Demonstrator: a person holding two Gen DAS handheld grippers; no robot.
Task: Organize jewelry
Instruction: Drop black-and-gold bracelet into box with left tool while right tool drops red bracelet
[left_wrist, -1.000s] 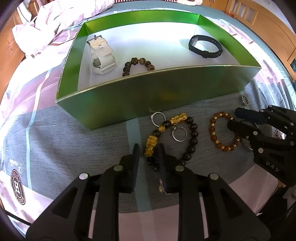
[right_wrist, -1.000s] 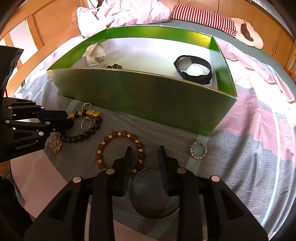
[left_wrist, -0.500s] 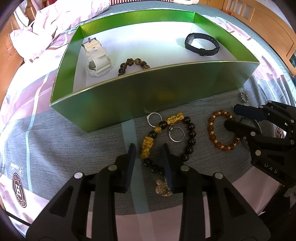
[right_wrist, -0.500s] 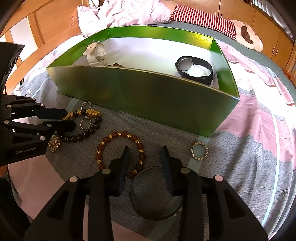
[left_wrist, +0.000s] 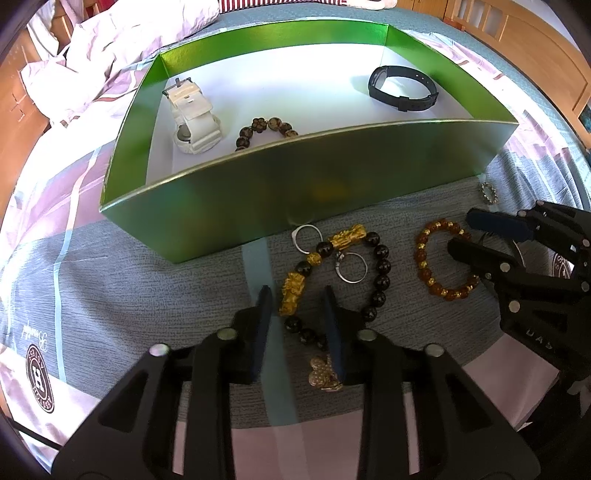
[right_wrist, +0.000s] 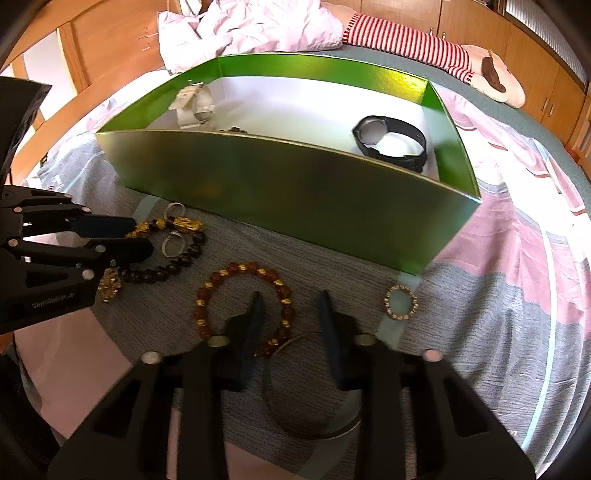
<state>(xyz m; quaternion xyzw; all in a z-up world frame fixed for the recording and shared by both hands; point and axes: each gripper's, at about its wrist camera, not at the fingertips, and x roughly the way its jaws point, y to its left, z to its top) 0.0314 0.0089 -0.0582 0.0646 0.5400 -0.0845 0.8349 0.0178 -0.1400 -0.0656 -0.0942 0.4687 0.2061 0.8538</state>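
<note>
A green box (left_wrist: 332, 129) on the bed holds a white watch (left_wrist: 194, 118), a black watch (left_wrist: 402, 90) and a dark bead bracelet (left_wrist: 266, 127). In front of it lie a black-and-gold bracelet (left_wrist: 382, 266) and an amber bead bracelet (right_wrist: 240, 269). My left gripper (left_wrist: 297, 317) straddles the black-and-gold bracelet's near side; its jaws are closing, pads not touching the beads. My right gripper (right_wrist: 290, 321) straddles the amber bracelet's near right arc, jaws closing too, a gap still on both sides.
Two silver rings (left_wrist: 306, 238) lie by the black-and-gold bracelet, with a gold pendant (left_wrist: 325, 374) under my left fingers. A crystal ring (right_wrist: 400, 304) sits right of the amber bracelet, a thin metal bangle (right_wrist: 306, 424) under my right gripper. Crumpled bedding and a wooden bed frame surround.
The left gripper's jaws stand wider than a second ago and have slid slightly so the bracelet lies between them. The right gripper has barely changed.
</note>
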